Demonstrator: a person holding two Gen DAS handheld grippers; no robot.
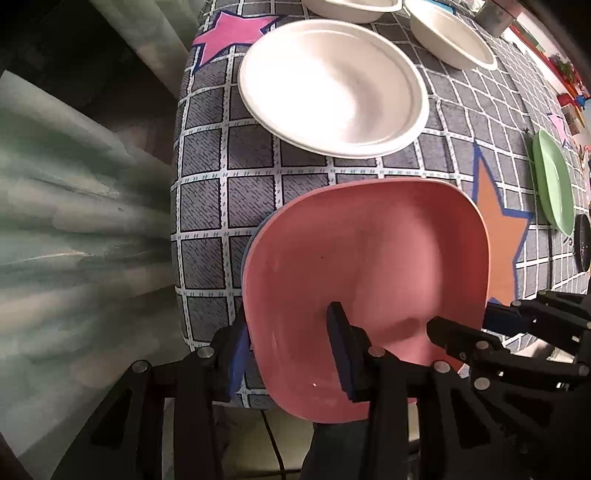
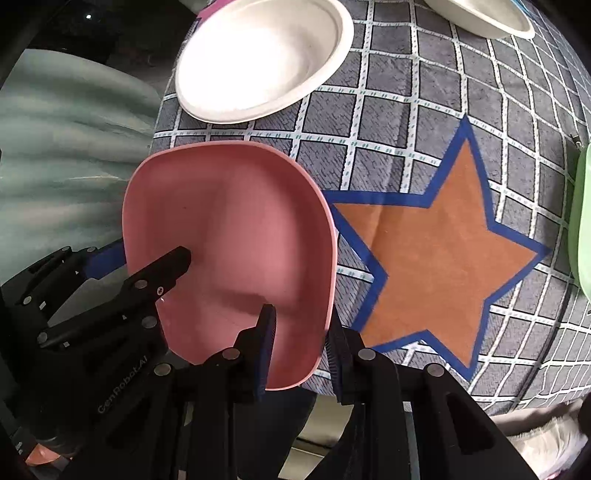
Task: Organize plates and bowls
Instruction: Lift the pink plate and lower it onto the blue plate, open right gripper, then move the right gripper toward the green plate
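You have the pink bowl (image 1: pixel 369 280) pinched by its near rim, left gripper (image 1: pixel 291 354) and right gripper (image 2: pixel 299 350) each clamped across the wall, just left of the orange star (image 2: pixel 436 258) at the table's near edge; next, I judge, carry it level to its stack.

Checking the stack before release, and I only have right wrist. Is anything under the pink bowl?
Observer: Yes. Left wrist shows a blue dish edge peeking out under the pink bowl.
Operator: The green plate is cropped here. What's next to it?
Observer: A dark round item lies right beside the green plate.
Operator: How many white dishes in total?
Observer: Three: the white plate, a far-left white bowl and a far-right white bowl.
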